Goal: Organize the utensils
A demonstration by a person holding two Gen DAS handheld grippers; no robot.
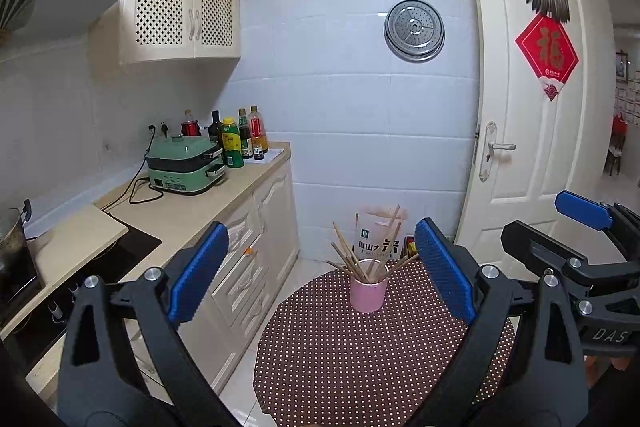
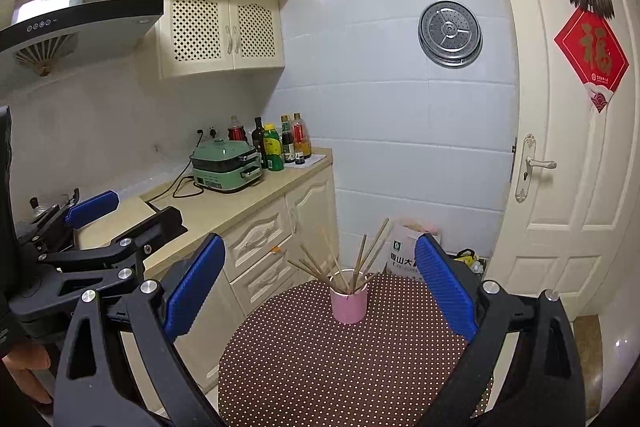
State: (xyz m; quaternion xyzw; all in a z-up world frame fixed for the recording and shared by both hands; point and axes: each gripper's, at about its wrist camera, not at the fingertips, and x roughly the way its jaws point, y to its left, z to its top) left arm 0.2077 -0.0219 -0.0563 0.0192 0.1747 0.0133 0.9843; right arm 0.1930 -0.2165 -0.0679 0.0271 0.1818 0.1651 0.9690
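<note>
Both grippers hang above a round table with their jaws spread wide and nothing between the blue pads. From its own camera the left gripper (image 1: 322,271) fills the bottom of the frame, and its pads frame a pink cup (image 1: 369,285) at lower centre. In that same view the right gripper (image 1: 560,223) juts in from the right edge, also open and empty.

From the right wrist camera the right gripper (image 2: 320,287) likewise brackets the cup (image 2: 349,295) at lower centre, while the left gripper (image 2: 120,215) enters from the left edge, over the counter's edge.

The cup stands upright on the far part of the table (image 1: 360,367), whose brown cloth is dotted white. A bundle of wooden chopsticks (image 1: 362,251) stands in the cup and fans out, some leaning left, some right; the exact count is hard to tell. Neither gripper touches cup or chopsticks.

Behind the table, against the tiled wall, sits a white bag (image 1: 380,235) with printed characters. At left centre, a counter (image 1: 192,203) carries a green cooker (image 1: 184,163) and a row of bottles (image 1: 236,139). A metal steamer plate (image 1: 414,31) hangs on the wall at upper centre, and a white door (image 1: 532,107) with a red decoration (image 1: 547,51) fills the right side.
</note>
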